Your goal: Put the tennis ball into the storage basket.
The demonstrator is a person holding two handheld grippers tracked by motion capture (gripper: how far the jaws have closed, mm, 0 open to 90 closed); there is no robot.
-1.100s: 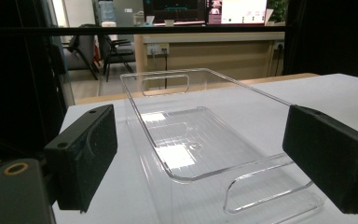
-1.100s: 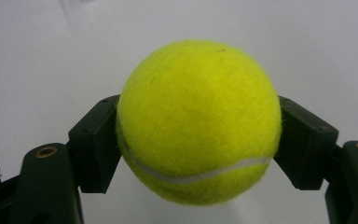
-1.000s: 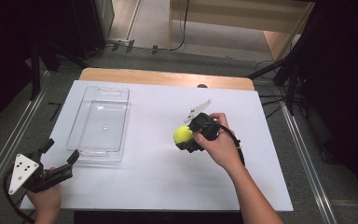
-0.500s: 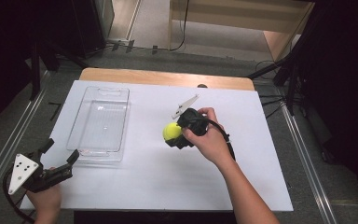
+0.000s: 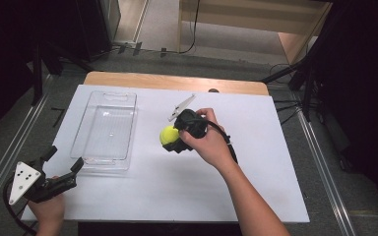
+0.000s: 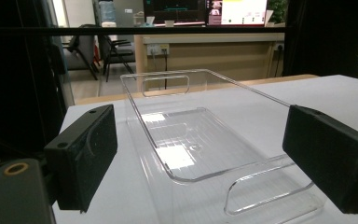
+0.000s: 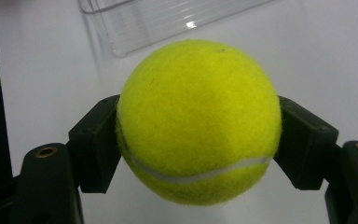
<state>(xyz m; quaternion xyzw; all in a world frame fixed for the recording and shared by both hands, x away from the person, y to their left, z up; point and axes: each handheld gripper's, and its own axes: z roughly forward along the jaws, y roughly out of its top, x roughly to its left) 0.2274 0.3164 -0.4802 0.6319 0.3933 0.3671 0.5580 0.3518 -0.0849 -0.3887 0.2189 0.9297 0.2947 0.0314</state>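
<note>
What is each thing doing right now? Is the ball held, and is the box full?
Tennis ball: gripped, lifted off the table.
Right hand-held gripper: shut on the ball.
Left hand-held gripper: open, holding nothing.
Clear bin: upright, empty.

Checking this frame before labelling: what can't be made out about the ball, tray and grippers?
- Right gripper, high view: pads hidden by the hand and tennis ball.
- Tennis ball, left gripper view: cut off by the right edge.
- Clear tray, right gripper view: cut off by the top edge.
- Left gripper, high view: its cable is cut off by the bottom edge.
</note>
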